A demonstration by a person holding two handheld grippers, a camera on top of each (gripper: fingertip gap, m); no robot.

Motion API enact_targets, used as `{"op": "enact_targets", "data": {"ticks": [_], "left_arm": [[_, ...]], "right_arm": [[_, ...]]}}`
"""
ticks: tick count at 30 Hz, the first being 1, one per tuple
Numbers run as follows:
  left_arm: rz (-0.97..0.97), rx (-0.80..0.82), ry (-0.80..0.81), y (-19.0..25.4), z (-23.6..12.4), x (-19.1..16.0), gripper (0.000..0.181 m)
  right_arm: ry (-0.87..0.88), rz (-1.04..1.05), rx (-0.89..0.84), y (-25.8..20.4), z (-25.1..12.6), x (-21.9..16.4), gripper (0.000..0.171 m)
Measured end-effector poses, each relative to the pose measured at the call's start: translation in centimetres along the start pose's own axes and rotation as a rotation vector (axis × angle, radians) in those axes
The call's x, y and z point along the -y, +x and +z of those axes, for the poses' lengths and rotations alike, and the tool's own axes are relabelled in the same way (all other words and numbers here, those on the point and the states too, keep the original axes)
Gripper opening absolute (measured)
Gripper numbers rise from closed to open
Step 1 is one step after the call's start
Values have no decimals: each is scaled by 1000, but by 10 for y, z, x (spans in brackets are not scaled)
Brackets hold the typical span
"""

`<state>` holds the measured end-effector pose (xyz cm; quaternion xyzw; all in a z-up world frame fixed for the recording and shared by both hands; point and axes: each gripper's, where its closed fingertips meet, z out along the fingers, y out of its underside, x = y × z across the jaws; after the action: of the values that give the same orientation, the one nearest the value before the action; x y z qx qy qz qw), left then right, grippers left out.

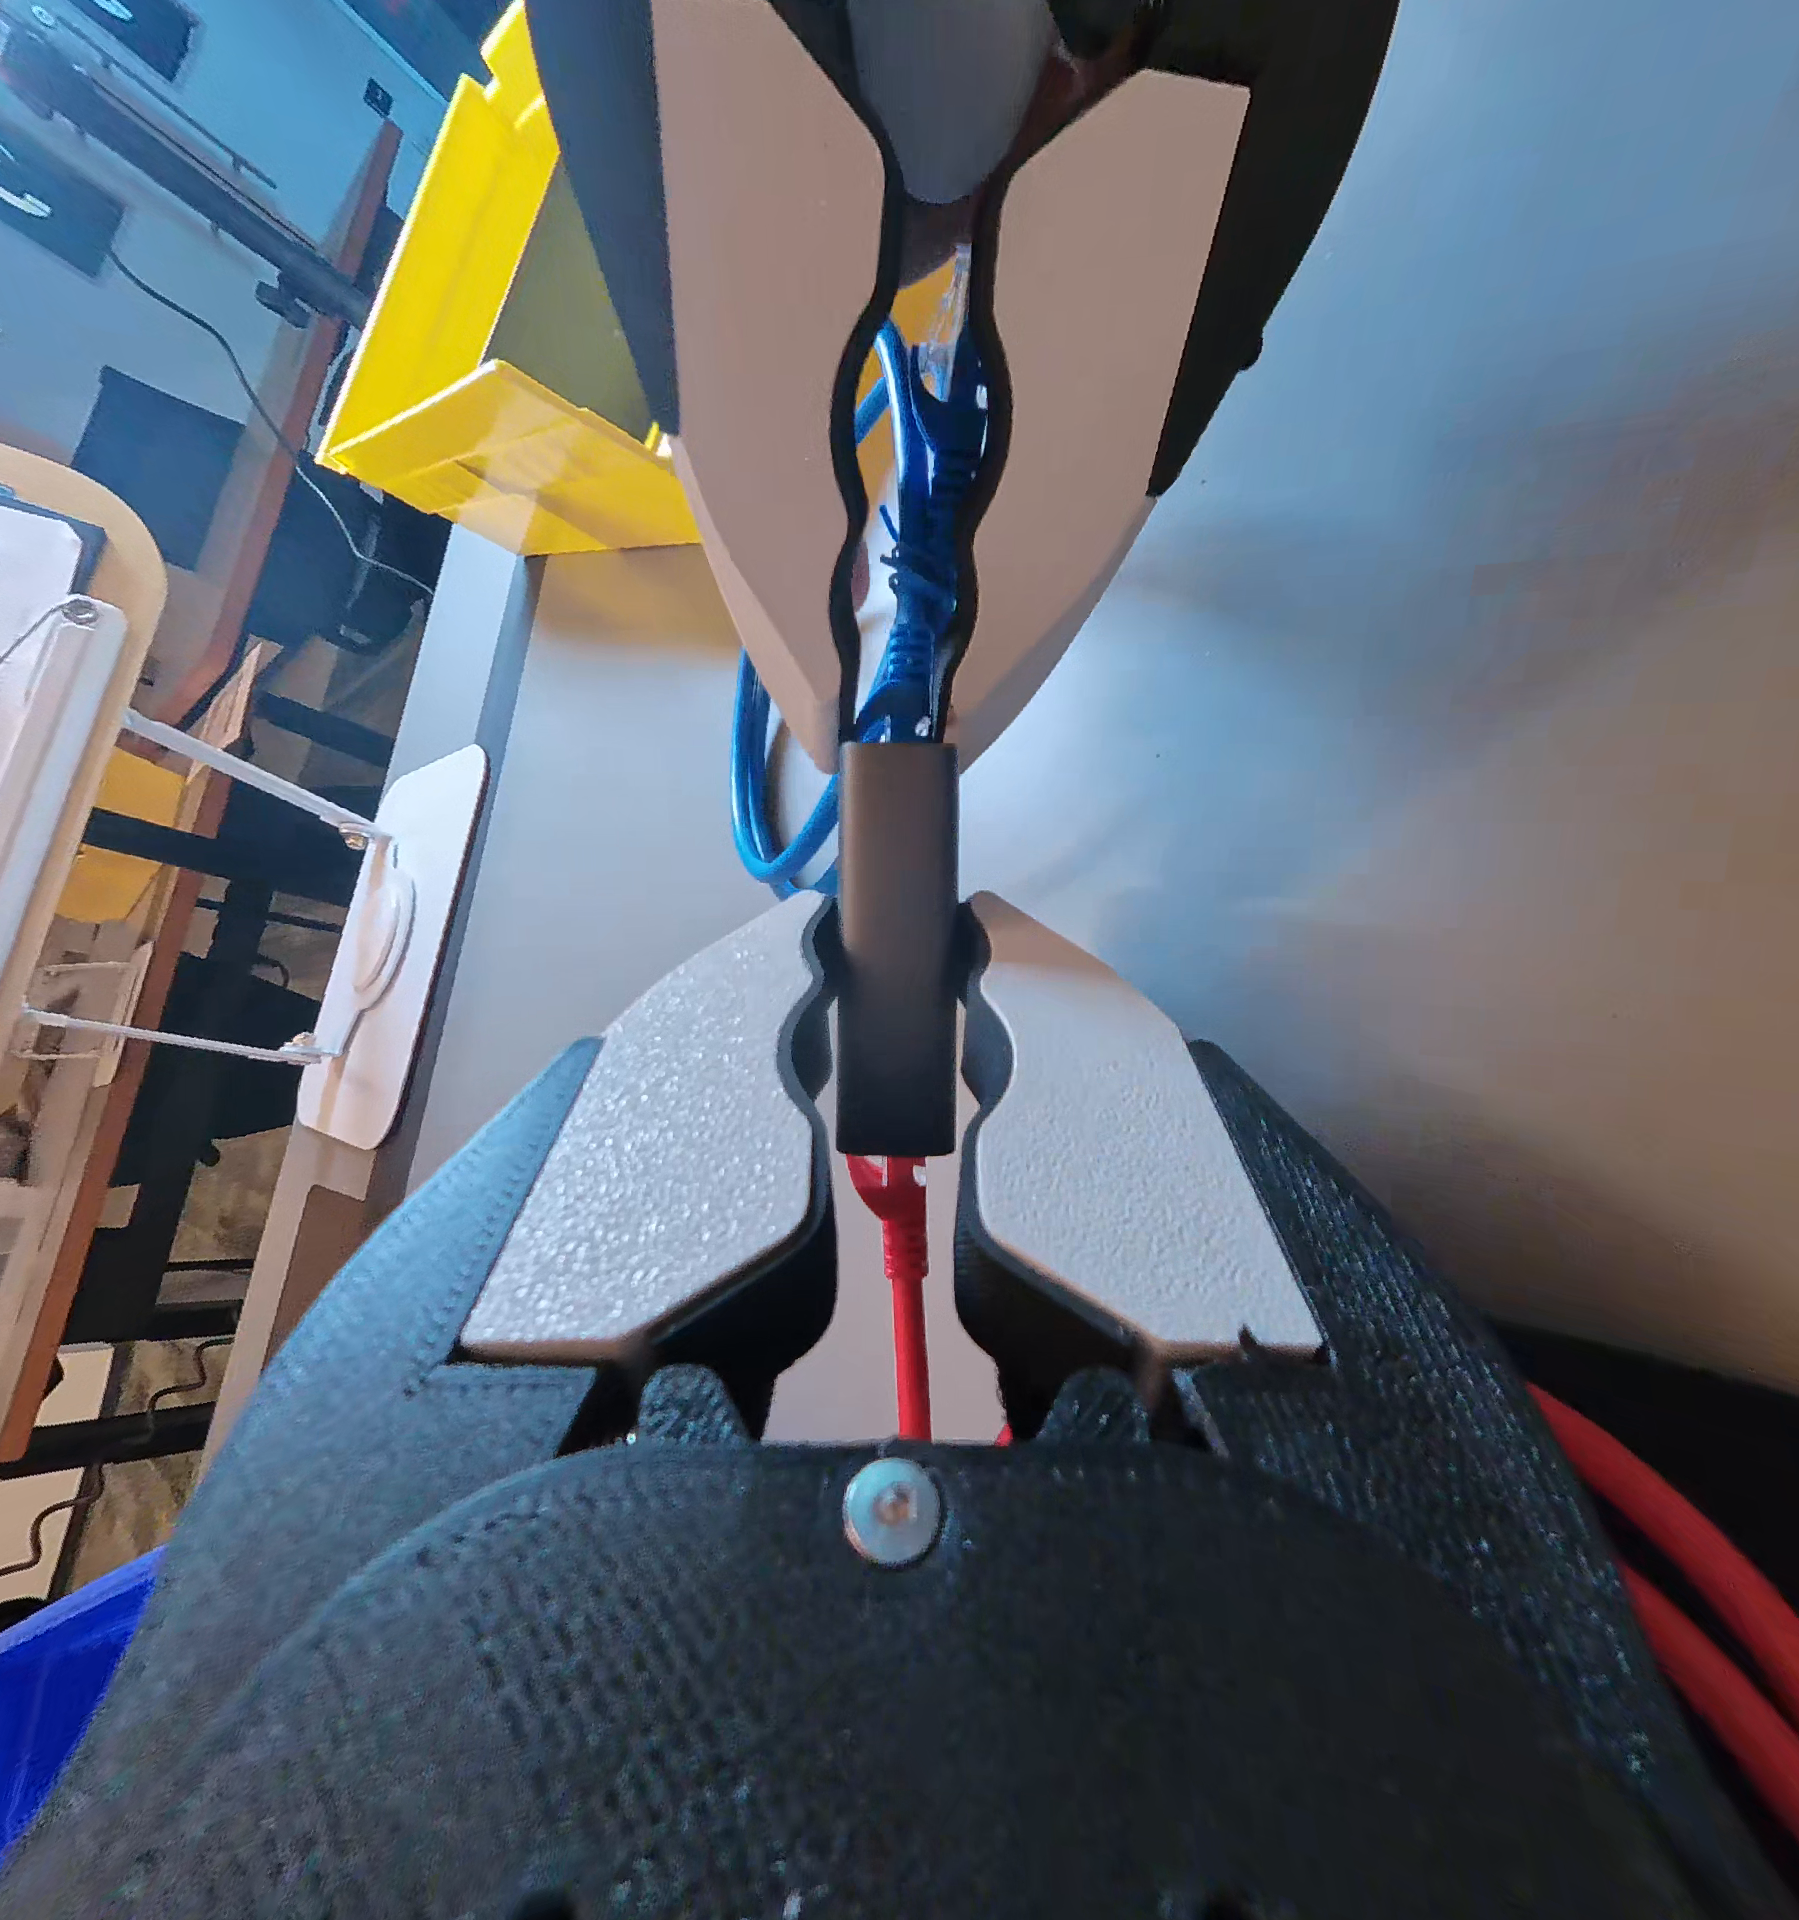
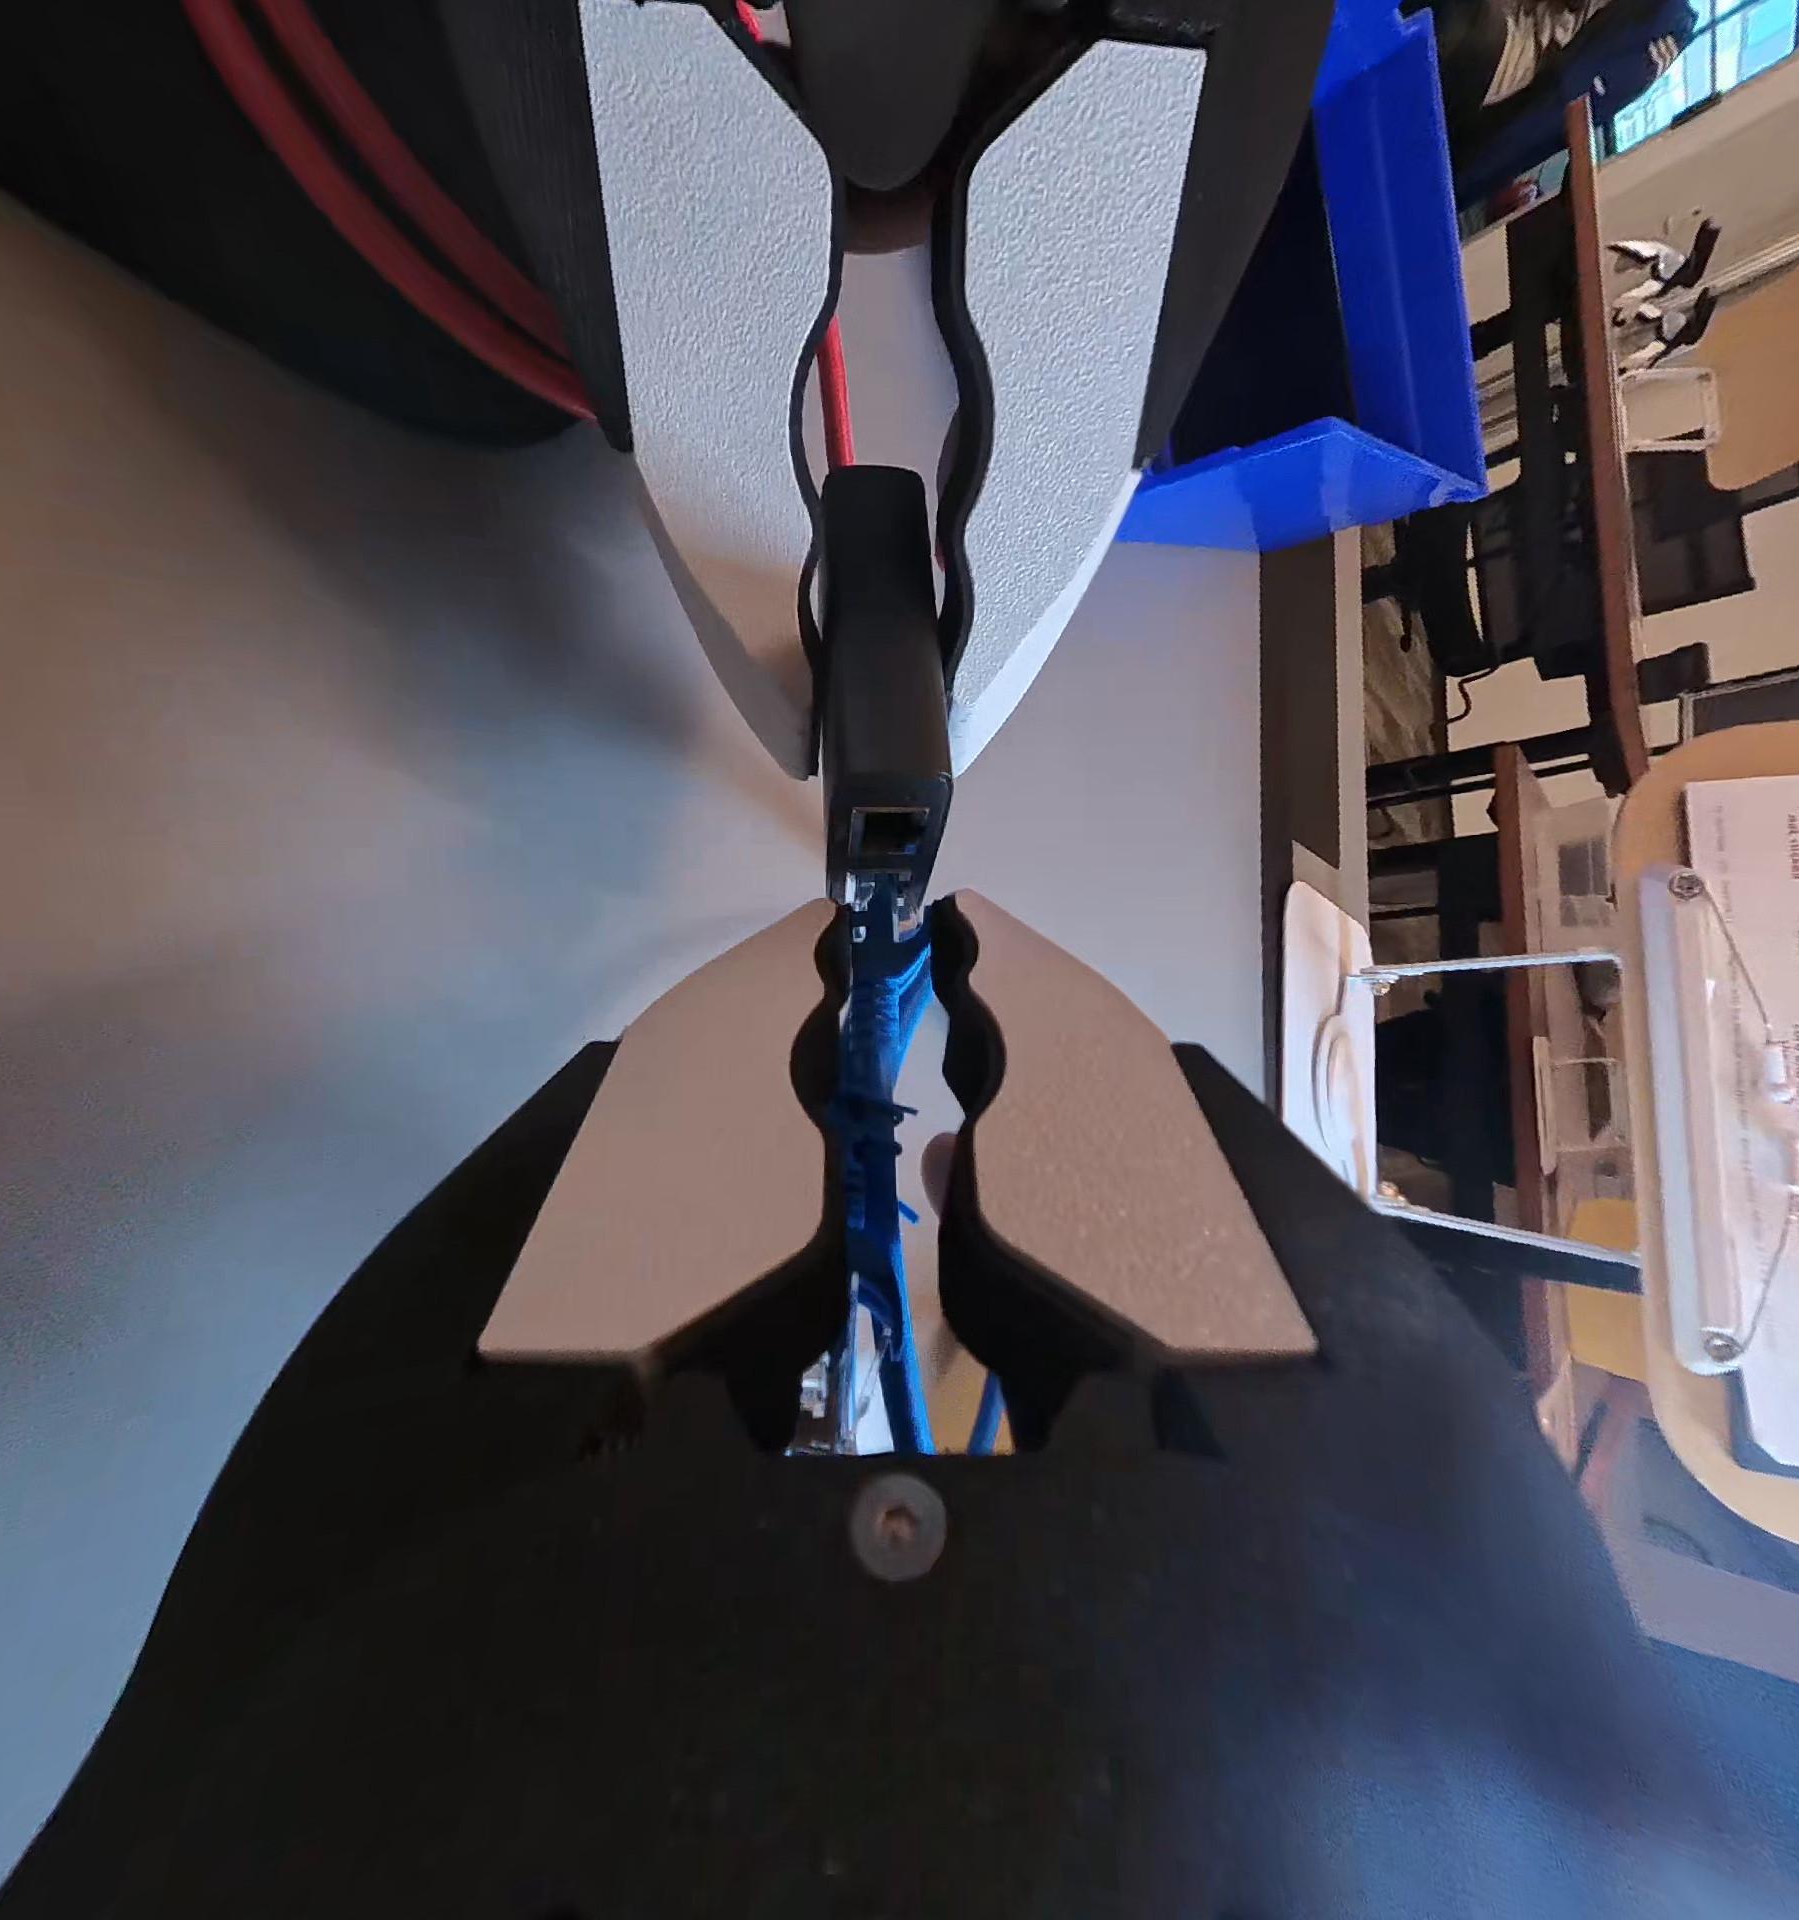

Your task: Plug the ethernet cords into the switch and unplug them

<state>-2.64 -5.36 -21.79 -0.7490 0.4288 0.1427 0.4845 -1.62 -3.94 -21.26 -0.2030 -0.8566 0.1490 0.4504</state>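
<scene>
A small black switch [image 1: 895, 987] is clamped between the fingers of my left gripper [image 1: 897, 925], which is shut on it. A red ethernet cord [image 1: 903, 1247] is plugged into the switch's near end. My right gripper [image 2: 895, 914] faces it and is shut on a blue ethernet cord [image 2: 874, 1101]. The cord's clear plug [image 2: 879, 906] touches the rim of the switch [image 2: 884, 665] just below its open port and is not inside it. The right gripper also shows in the left wrist view [image 1: 897, 717], with the blue cord [image 1: 931, 520] between its fingers.
Both grippers hover over a white table [image 1: 1497, 727]. A yellow bin [image 1: 500, 416] and a blue bin [image 2: 1373, 416] stand near the table's edge. Red cord loops [image 1: 1726, 1610] lie beside my left gripper. A clipped instruction sheet [image 2: 1768, 1091] stands beyond a white pad [image 1: 396, 935]. Only a small space, under 4 cm, lies between the two pairs of fingers.
</scene>
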Motion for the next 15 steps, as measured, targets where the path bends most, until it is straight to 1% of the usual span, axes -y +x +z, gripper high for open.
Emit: {"op": "enact_targets", "data": {"ticks": [3,5,8,12,15], "left_arm": [[6,5,9,2,3,-1,21],[8,14,9,3,6,-2,26],[43,22,-2,6,10,-3,21],[41,5,-15,6,7,-2,22],[78,34,-42,-1,1,0,21]], "right_arm": [[18,21,-1,-2,0,-3,15],[38,32,-1,-3,0,-3,14],[73,56,15,-6,-1,3,14],[83,50,12,-7,-2,4,15],[89,15,-25,-2,-3,7,15]]}}
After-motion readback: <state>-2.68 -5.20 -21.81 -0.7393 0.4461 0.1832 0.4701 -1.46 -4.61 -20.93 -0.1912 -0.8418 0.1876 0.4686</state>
